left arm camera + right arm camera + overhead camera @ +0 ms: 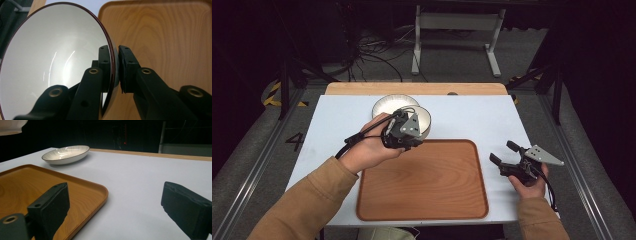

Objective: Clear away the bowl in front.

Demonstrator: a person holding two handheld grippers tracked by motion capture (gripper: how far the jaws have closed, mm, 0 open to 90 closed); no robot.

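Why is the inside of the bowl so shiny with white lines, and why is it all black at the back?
In the left gripper view, the held bowl is glossy, so room lights glare off it as bright streaks. In the right gripper view, the other bowl glints too, while the nearby jaws look soft and blurry. In the high view, light falls on the table, leaving the room behind dark.

Table point(337, 120): carries the tray and one bowl.
Tray point(422, 185): on the near middle of the table, its near edge close to the table's near edge.
Resting bowl point(388, 103): on the table behind the tray's far-left corner, apart from the tray.
Held bowl point(424, 120): lifted, just right of the resting bowl (partly overlapping it from above), over the tray's far edge.
Left gripper point(404, 135): at the held bowl's near rim.
Right gripper point(504, 152): right of the tray, above the table.
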